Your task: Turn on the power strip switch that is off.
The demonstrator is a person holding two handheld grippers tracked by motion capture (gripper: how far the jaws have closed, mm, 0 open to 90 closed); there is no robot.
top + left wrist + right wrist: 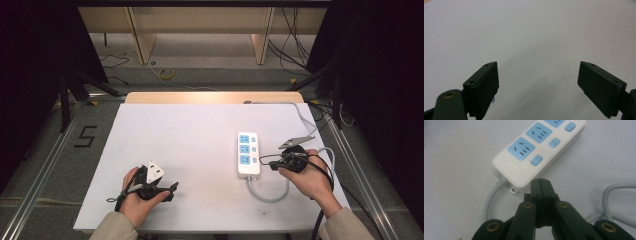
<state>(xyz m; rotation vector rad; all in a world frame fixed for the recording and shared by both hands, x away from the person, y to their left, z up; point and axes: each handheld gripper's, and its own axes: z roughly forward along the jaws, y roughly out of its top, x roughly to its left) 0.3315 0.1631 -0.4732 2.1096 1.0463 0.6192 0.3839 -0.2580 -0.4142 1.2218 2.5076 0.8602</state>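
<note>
Looking down from the high view, we see a white rectangular table top (200, 150) with a person's 2 forearms coming in from the near edge, each hand holding a black two-jaw gripper.

We find the right gripper (273, 163) at the right side of the table, pointing toward the white plastic power strip with 3 blue sockets (248, 154). Its jaws are pressed together with nothing between them, which the right gripper view makes plain: the closed tips (541, 183) sit at the strip's near end (524, 167), beside the corner where the pale grey round cable (490, 200) leaves the housing. We cannot tell whether the tips touch the housing or stop just short of it. Each blue socket has a small blue switch beside it. The cable curves from the strip's near end around toward the right hand, and a further stretch of it runs up toward the table's far right corner.

We see the left gripper (172, 189) near the table's front left, well apart from the strip. In the left gripper view its jaws are spread wide over bare white surface (531, 45), holding nothing.
</note>
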